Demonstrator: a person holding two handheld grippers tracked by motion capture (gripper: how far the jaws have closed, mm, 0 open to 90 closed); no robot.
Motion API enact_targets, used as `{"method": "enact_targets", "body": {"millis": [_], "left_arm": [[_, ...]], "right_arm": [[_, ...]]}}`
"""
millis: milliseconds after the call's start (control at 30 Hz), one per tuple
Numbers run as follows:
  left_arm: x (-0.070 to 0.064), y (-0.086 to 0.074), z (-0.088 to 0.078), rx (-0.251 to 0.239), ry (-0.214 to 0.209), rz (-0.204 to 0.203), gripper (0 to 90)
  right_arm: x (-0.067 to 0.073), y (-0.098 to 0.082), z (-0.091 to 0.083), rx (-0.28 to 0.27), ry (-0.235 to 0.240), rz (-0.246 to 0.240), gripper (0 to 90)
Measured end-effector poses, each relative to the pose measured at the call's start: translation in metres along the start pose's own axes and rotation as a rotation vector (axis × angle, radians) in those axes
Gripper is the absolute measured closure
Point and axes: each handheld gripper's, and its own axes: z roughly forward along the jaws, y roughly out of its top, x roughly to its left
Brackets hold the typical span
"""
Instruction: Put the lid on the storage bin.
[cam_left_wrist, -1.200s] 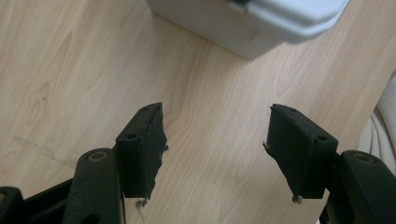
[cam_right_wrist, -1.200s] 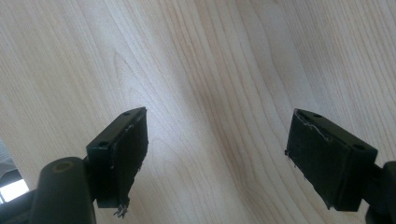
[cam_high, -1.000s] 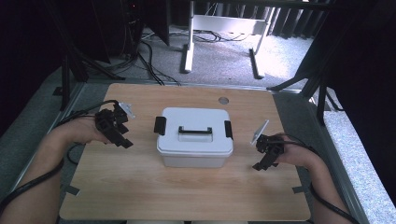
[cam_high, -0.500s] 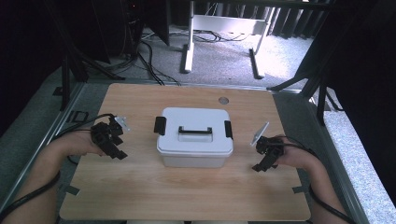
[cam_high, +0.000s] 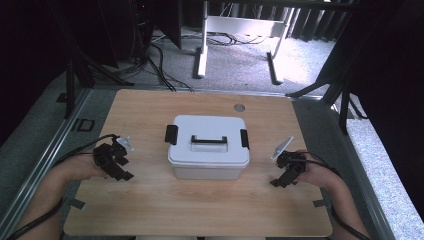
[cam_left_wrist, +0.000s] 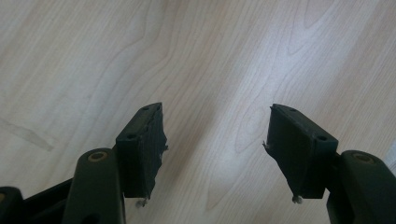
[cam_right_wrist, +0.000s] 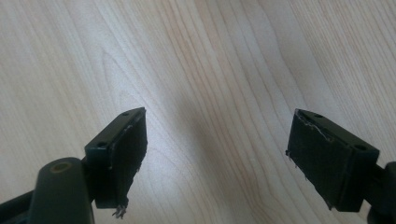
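The white lidded box (cam_high: 209, 146) sits mid-worktop (cam_high: 150, 210), black side latches and top handle untouched — nothing of the work on it looks begun. The left claw (cam_high: 120, 170) and right claw (cam_high: 283, 180) hover low beside it, one on each side, both released and empty — bare wood between their pads.

Room edges dark; table (cam_high: 200, 210) evenly lit from above, soft glare on wood, slight blur overall.

A white storage box (cam_high: 208, 148) with closed lid, black handle and black side latches stands upright at the desk centre, handle toward 12 o'clock.
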Motion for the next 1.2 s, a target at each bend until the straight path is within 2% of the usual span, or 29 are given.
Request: {"method": "enact_targets", "body": {"millis": [167, 200, 267, 367, 433, 500, 633, 767, 833, 967, 1100, 1200], "left_arm": [[0.000, -0.012, 0.013, -0.023, 0.006, -0.026, 33.9], [0.000, -0.014, 0.015, -0.034, 0.006, -0.036, 29.0], [0.000, -0.020, 0.021, -0.048, -0.001, -0.049, 25.0], [-0.002, -0.027, 0.027, -0.078, -0.007, -0.050, 16.8], [-0.006, -0.032, 0.032, -0.108, 0.012, -0.050, 11.4], [-0.006, -0.037, 0.038, -0.121, 0.027, -0.062, 7.7], [-0.008, -0.048, 0.049, -0.121, 0.007, -0.087, 2.7], [-0.011, -0.056, 0.055, -0.127, 0.032, -0.085, 2.7], [-0.011, -0.058, 0.051, -0.164, 0.029, -0.104, 2.7], [-0.012, -0.060, 0.047, -0.211, 0.024, -0.107, 2.6], [-0.013, -0.060, 0.047, -0.205, 0.030, -0.111, 2.6], [-0.014, -0.060, 0.046, -0.219, 0.022, -0.108, 2.6]], "right_arm": [[0.001, -0.007, 0.003, -0.037, -0.003, 0.016, 19.0], [0.001, -0.009, 0.004, -0.041, -0.004, 0.020, 18.6], [0.001, -0.011, 0.005, -0.049, -0.006, 0.025, 18.6], [0.001, -0.014, 0.008, -0.061, -0.014, 0.036, 17.5], [0.001, -0.016, 0.008, -0.077, -0.017, 0.038, 16.9], [0.001, -0.018, 0.011, -0.096, -0.013, 0.058, 14.6], [0.002, -0.021, 0.018, -0.115, -0.030, 0.105, 12.1], [0.002, -0.025, 0.028, -0.132, -0.051, 0.144, 10.6], [0.002, -0.027, 0.032, -0.143, -0.054, 0.160, 10.6], [0.002, -0.030, 0.039, -0.163, -0.058, 0.173, 10.4], [0.002, -0.029, 0.036, -0.205, -0.066, 0.202, 10.4], [0.002, -0.029, 0.037, -0.209, -0.089, 0.202, 10.5]]}}
